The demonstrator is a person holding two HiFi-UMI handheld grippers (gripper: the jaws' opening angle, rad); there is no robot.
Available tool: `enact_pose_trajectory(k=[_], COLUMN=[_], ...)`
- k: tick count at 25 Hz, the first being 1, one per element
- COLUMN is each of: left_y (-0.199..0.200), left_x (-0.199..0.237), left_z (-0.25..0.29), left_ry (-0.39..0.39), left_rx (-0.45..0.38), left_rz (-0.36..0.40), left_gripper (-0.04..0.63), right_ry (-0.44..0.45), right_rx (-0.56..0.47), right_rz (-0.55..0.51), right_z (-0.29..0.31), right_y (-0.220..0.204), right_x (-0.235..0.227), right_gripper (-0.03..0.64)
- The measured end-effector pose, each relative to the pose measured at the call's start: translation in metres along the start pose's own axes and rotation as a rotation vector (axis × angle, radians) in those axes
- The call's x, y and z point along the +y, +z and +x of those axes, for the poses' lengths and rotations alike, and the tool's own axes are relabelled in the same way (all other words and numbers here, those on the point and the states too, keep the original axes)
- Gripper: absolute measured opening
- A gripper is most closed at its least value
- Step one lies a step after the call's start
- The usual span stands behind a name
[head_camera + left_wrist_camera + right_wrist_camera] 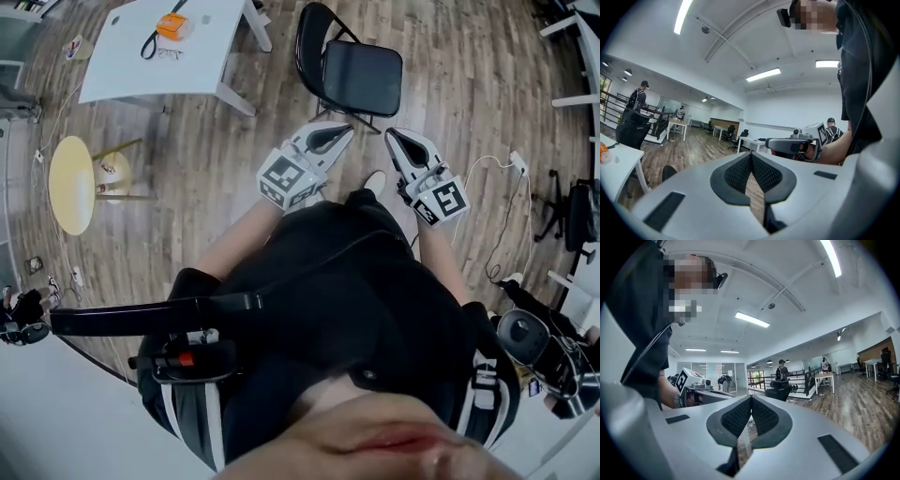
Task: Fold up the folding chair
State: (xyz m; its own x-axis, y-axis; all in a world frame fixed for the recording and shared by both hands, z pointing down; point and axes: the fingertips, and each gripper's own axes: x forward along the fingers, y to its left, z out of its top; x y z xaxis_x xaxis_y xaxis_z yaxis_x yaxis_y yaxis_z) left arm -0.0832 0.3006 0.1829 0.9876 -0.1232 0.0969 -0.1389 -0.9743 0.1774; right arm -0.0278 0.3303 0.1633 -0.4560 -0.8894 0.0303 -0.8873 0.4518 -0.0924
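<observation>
Wood-plank flooring runs through an open office. The left gripper (pixel 345 130) and right gripper (pixel 393 134) each have their jaws pressed together on nothing. They are held roughly level, side by side, just short of the folding chair (pixel 362 77), and neither touches it. The chair stands unfolded directly ahead of both tips, seat down, with its backrest on the left in the head view. A white table (pixel 141 66) stands left of the chair, and a round yellow stool (pixel 72 183) sits farther out that way. This looks like the approach step, with folding not yet begun. Next the jaws need to part and take the seat's front edge or the back frame, so the seat can swing up.
</observation>
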Motion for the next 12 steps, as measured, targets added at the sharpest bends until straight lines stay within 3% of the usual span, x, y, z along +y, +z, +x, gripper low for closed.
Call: enact_pose_trajectory(k=[12], left_y=[0.032], left_x=[0.012], left_z=[0.118], left_ry=[0.059], left_rx=[-0.007], left_rz=[0.007], left_gripper=[0.005], right_ry=[0.047], right_rx=[-0.002], right_rz=[0.013], right_z=[-0.021], right_y=[0.016], right_x=[-0.118], right_gripper=[0.009])
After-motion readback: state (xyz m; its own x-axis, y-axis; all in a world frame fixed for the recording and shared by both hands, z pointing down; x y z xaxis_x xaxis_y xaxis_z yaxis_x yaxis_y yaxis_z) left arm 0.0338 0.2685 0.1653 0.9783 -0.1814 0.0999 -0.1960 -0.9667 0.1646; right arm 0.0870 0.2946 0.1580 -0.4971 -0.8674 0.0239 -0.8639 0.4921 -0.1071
